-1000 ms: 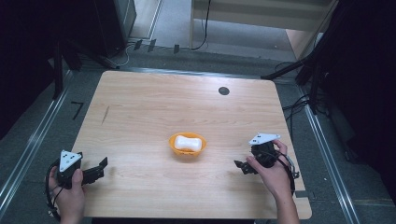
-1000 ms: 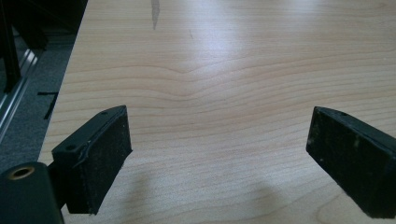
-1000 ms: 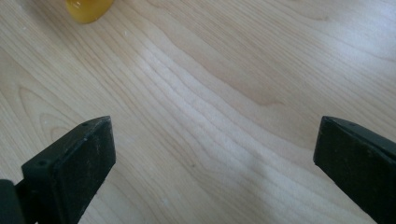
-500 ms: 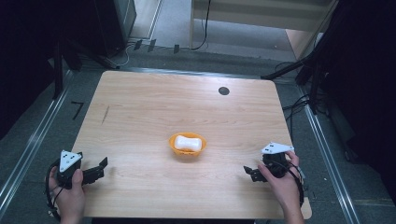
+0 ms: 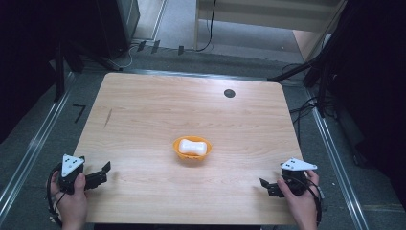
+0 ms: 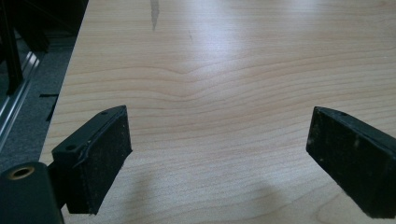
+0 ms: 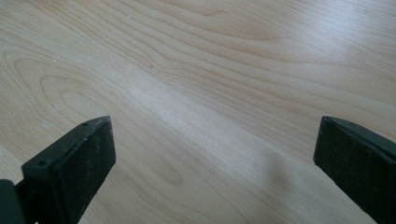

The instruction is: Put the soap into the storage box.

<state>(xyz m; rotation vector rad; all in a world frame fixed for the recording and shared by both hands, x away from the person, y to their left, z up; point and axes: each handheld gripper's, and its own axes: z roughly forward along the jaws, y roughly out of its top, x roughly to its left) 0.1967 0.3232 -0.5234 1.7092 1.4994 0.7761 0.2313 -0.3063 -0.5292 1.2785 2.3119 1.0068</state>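
Dark room, largely indistinct; pale wooden worktop [image 5: 143, 115] with black round spot [image 5: 229, 93]; central orange bowl [image 5: 178, 149] holding white object [image 5: 193, 145], identity unclear; left gripper [image 5: 102, 173] and right gripper [image 5: 266, 187], jaws apart, at near corners.

The right gripper [image 7: 215, 163] hangs just above the pale, wavy-grained wooden table [image 7: 224, 70], its two black flat-padded jaws spread wide apart with bare wood between them. A faint shadow lies on the table near the jaw at the picture's right edge.
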